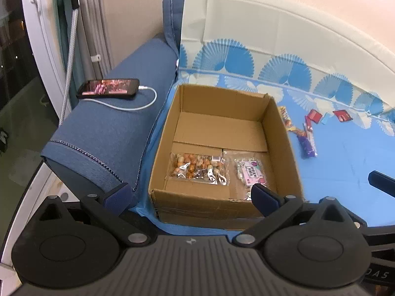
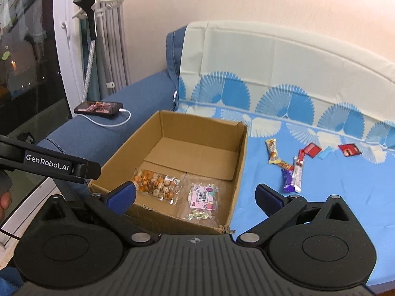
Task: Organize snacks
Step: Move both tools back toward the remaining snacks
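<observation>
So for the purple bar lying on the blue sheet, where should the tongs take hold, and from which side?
Probably across the middle of the purple bar, coming straight down from above. It lies flat on the blue sheet, long and narrow, so the fingers should close across its short width. A white bar lies right against one side, so that finger has little room. The right tongs are open and nearer.

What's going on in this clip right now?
A person holding two handheld grippers is sorting snacks on a sofa covered with a blue fan-print cloth. The open brown cardboard box already holds a clear bag of round orange-and-white snacks and a clear bag with a pink label. Several small wrapped bars and red packets lie loose on the cloth to the box's right. The left gripper and right gripper both hover open near the box's front edge, holding nothing.
</observation>
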A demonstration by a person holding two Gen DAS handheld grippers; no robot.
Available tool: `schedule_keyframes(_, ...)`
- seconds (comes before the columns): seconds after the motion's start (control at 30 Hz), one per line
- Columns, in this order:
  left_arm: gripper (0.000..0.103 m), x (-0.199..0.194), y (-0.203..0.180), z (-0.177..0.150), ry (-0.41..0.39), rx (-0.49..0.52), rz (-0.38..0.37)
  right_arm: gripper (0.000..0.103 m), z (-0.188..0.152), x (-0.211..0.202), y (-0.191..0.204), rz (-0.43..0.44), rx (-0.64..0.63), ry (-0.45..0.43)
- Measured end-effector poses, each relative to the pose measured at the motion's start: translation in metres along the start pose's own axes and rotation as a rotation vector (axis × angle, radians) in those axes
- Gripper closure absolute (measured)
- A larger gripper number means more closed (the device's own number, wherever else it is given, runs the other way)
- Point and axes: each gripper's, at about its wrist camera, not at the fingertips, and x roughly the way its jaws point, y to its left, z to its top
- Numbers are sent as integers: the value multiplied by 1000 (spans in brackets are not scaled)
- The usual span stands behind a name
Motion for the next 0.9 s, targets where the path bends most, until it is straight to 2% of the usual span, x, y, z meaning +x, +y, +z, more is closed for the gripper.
schedule_keyframes(0.37, 0, -30, -9, -12, -51, 21, 5, 0, -12, -32, -2, -2, 15, -57)
schedule_keyframes(0.7, 0, -28, -17, -10, -52, 46, 0, 0, -18, -37, -12, -15, 42, -59)
schedule_keyframes(0.9, 0, -20, -34, 7, -47, 68, -10, 0, -17, -35, -37, -50, 100, -67)
